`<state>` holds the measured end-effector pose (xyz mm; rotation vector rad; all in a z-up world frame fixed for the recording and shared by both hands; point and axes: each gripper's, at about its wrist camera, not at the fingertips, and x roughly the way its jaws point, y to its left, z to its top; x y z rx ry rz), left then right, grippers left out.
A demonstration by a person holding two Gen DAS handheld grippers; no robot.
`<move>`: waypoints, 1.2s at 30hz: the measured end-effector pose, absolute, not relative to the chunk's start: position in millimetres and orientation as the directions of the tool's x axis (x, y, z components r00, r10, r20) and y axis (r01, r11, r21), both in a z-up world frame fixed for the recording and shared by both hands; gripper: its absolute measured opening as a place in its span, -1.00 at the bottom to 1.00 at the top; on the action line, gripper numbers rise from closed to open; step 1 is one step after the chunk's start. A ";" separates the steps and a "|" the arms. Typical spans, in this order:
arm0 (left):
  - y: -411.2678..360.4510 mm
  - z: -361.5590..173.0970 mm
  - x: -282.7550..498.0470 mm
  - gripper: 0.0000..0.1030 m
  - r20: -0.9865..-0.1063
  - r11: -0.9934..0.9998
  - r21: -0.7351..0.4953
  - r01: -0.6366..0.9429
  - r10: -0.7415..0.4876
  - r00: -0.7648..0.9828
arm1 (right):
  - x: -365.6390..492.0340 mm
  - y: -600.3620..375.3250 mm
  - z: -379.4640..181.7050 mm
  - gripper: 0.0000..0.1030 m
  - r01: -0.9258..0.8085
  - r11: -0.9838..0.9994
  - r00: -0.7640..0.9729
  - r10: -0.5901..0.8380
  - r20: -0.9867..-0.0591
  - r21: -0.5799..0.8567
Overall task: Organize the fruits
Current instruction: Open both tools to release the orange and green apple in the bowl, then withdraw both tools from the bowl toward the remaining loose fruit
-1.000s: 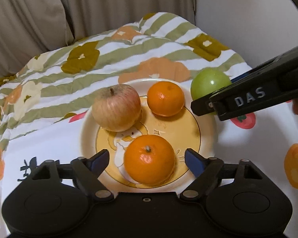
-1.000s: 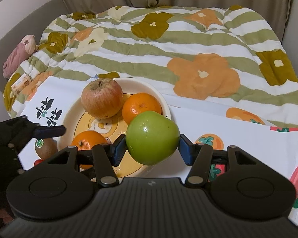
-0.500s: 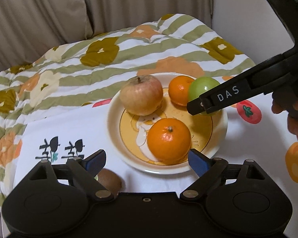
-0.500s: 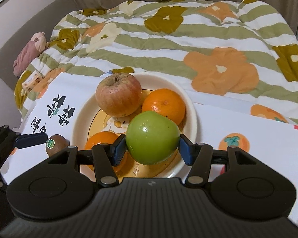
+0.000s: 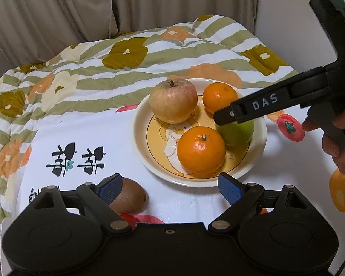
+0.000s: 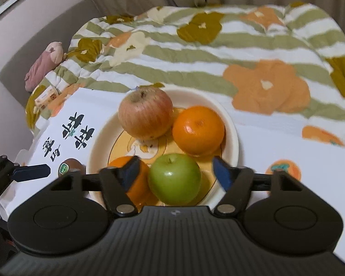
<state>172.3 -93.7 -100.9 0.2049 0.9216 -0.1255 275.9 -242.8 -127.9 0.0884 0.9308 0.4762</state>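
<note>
I see 4 fruits on the plate [image 6: 232,124]; my right hand-held gripper [image 6: 176,169] is opening, releasing the green apple [image 6: 174,181]; the kiwi [image 5: 128,196] beside the plate remains, the left hand-held gripper [image 5: 169,187] wide, empty.

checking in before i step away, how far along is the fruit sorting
Done: the plate holds the red apple, two oranges and the green apple.
In hand: nothing; the right gripper is opening around the green apple.
Left: the kiwi lies on the cloth by the open left gripper.
</note>
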 end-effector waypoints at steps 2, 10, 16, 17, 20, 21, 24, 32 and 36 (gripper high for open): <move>-92.2 -100.9 170.0 0.80 -0.800 0.975 0.112 0.189 -0.024 0.599 | 270.6 -242.1 -122.3 1.00 -0.356 0.899 0.524 0.418 -0.742 0.255; -90.0 -92.7 158.7 0.80 -0.789 0.981 0.091 0.172 -0.035 0.614 | 254.6 -246.9 -112.7 1.00 -0.346 0.905 0.532 0.405 -0.744 0.246; -91.0 -78.5 145.8 0.80 -0.767 0.981 0.105 0.162 -0.024 0.641 | 239.8 -251.5 -100.3 1.00 -0.350 0.907 0.552 0.403 -0.730 0.236; -90.8 -76.1 143.2 0.80 -0.763 0.981 0.110 0.162 -0.021 0.646 | 236.9 -251.9 -98.0 1.00 -0.349 0.907 0.555 0.403 -0.728 0.236; -90.2 -67.9 132.5 0.80 -0.750 0.979 0.124 0.161 -0.014 0.661 | 227.4 -252.6 -90.3 1.00 -0.344 0.909 0.565 0.400 -0.721 0.235; -89.3 -65.4 129.7 0.80 -0.748 0.979 0.125 0.164 -0.015 0.664 | 223.5 -253.3 -87.5 1.00 -0.340 0.911 0.571 0.397 -0.719 0.234; -87.6 -58.6 118.3 0.82 -0.738 0.976 0.125 0.178 -0.029 0.675 | 211.0 -255.0 -78.5 1.00 -0.327 0.919 0.590 0.381 -0.712 0.222; -70.8 -45.6 86.8 0.88 -0.696 0.973 0.102 0.207 -0.079 0.714 | 169.8 -257.5 -55.6 1.00 -0.250 0.943 0.638 0.331 -0.696 0.220; -58.2 -35.9 69.0 1.00 -0.655 0.971 0.099 0.219 -0.102 0.748 | 143.0 -254.9 -44.1 1.00 -0.210 0.953 0.675 0.304 -0.672 0.220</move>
